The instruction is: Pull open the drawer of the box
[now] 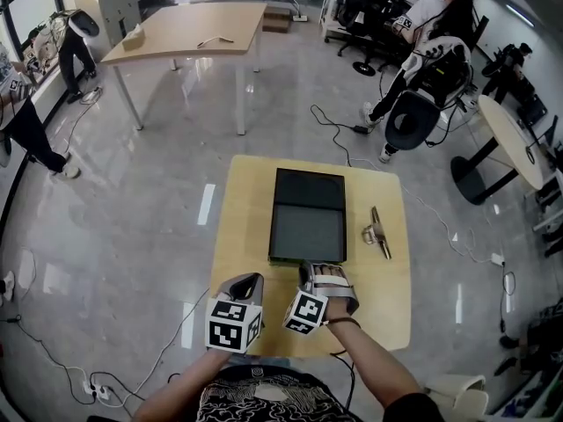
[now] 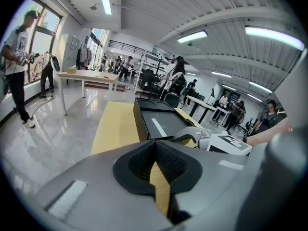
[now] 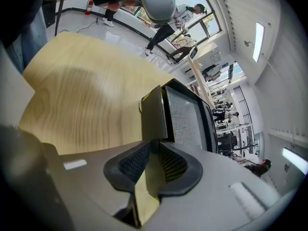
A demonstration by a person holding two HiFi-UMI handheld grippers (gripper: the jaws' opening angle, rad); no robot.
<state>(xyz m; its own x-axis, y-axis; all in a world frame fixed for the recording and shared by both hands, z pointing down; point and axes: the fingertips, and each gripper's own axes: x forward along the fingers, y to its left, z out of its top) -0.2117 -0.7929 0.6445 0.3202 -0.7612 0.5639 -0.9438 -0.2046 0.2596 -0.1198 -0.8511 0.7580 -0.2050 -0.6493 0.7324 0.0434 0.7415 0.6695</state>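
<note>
A flat dark box (image 1: pixel 308 190) lies in the middle of a small wooden table (image 1: pixel 242 227). Its drawer (image 1: pixel 306 234) stands pulled out toward me, showing a grey inside. My right gripper (image 1: pixel 321 271) is at the drawer's near edge. In the right gripper view the jaws (image 3: pixel 153 146) are shut on the drawer's thin front panel (image 3: pixel 154 112). My left gripper (image 1: pixel 249 279) hovers over the table left of the drawer, shut and holding nothing. In the left gripper view (image 2: pixel 155 146) the box (image 2: pixel 159 119) lies ahead to the right.
A small metal clip-like object (image 1: pixel 378 233) lies on the table right of the box. A larger wooden table (image 1: pixel 185 29) stands farther off. People and office chairs (image 1: pixel 422 104) are around the room, and cables run over the floor (image 1: pixel 53 359).
</note>
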